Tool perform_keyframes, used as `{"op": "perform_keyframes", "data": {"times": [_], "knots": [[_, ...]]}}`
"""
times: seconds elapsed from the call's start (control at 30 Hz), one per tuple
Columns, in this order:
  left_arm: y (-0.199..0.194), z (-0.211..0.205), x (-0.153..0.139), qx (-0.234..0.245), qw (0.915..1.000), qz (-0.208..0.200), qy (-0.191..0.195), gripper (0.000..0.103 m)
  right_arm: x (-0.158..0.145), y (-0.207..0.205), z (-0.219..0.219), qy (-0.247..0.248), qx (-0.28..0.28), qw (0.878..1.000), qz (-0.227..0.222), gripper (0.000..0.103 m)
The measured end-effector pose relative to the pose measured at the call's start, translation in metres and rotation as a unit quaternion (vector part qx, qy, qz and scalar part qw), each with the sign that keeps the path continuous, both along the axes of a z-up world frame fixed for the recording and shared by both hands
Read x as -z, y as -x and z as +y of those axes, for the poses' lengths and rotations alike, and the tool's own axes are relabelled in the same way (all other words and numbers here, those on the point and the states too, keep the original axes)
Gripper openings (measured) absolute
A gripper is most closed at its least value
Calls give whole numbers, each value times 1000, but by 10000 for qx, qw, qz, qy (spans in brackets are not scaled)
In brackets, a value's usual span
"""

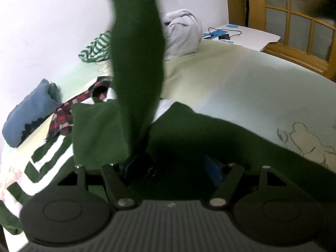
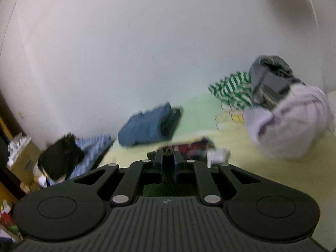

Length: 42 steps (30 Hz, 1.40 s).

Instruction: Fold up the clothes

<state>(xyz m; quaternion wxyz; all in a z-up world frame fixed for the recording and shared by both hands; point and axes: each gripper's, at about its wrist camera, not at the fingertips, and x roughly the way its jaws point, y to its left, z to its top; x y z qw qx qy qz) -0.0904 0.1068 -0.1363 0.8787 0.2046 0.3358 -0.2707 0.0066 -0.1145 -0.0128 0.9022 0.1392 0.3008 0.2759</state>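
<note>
Holding the dark green garment [image 1: 220,138] spread across the bed [image 1: 241,79], you have your left tool [image 1: 174,168] low over the cloth with its 2 fingers standing wide apart; cloth lies between them, and you cannot tell whether they grip any of it. 1 long green sleeve [image 1: 136,63] rises from the garment's middle up past the top edge of the left wrist view, where something dark holds it. The garment's white-striped part [image 1: 46,163] lies at its left side.

Your right tool [image 2: 168,163] has its fingers drawn narrow, pinched on a strip of green fabric [image 2: 168,178]; that view is blurred.

Beyond the garment sit the other clothes on the bed: a red checked piece [image 1: 69,113] just beside the garment's far left edge, a folded blue item [image 1: 29,113] further left near the wall, a green-and-white striped piece [image 1: 94,50] behind the sleeve, and a pale lilac bundle [image 1: 182,35] further back to the right. A white bedside surface [image 1: 247,35] with cables lies beyond the bundle, by a wooden window frame [image 1: 294,21].
</note>
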Motion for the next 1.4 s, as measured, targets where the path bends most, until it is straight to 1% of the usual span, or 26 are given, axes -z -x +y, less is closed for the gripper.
{"op": "perform_keyframes", "data": {"times": [0.13, 0.23, 0.33, 0.43, 0.53, 0.63, 0.73, 0.9, 1.03, 1.1, 1.13, 1.2, 1.3, 1.33, 1.4], "knots": [[-6, 21, 0, -229, 9997, -3, -30, 73, 2, 49, 1, 487, -162, 9985, 195, 10], [-17, 32, 1, -472, 9988, 22, -93, 73, 3, 77, -4, 599, -203, 9974, 359, 10], [-21, 37, -1, -546, 9985, 84, 30, 74, 5, 104, -11, 486, -151, 9970, 578, 10], [-23, 41, -2, -537, 9984, 115, 158, 79, 7, 124, -17, 459, -92, 9963, 727, 10], [-23, 43, -2, -510, 9984, 102, 207, 82, 11, 144, -19, 534, -84, 9948, 869, 10], [-24, 47, -3, -591, 9981, -13, 170, 82, 23, 155, -17, 579, -50, 9921, 1111, 10], [-27, 52, -5, -685, 9975, -62, 139, 81, 37, 166, -10, 825, -120, 9887, 1246, 9], [-29, 64, -8, -778, 9968, 1, 163, 82, 56, 179, 4, 1376, -494, 9804, 1322, 9], [-25, 68, -8, -819, 9965, 33, 158, 83, 67, 183, 6, 1483, -787, 9738, 1532, 9], [-22, 69, -8, -828, 9964, 49, 166, 83, 75, 187, 9, 1596, -1013, 9681, 1645, 8], [-21, 70, -8, -833, 9964, 57, 169, 83, 79, 190, 11, 1669, -1123, 9649, 1686, 5], [-19, 71, -8, -842, 9963, 74, 177, 84, 87, 194, 13, 1812, -1321, 9576, 1811, 5], [-15, 72, -8, -856, 9961, 98, 188, 85, 91, 191, 12, 1896, -1355, 9532, 1925, 6], [-14, 73, -8, -860, 9961, 106, 191, 85, 93, 190, 12, 1913, -1355, 9522, 1958, 8], [-10, 73, -9, -857, 9960, 126, 220, 85, 87, 182, 2, 1601, -1010, 9634, 1899, 14]]}}
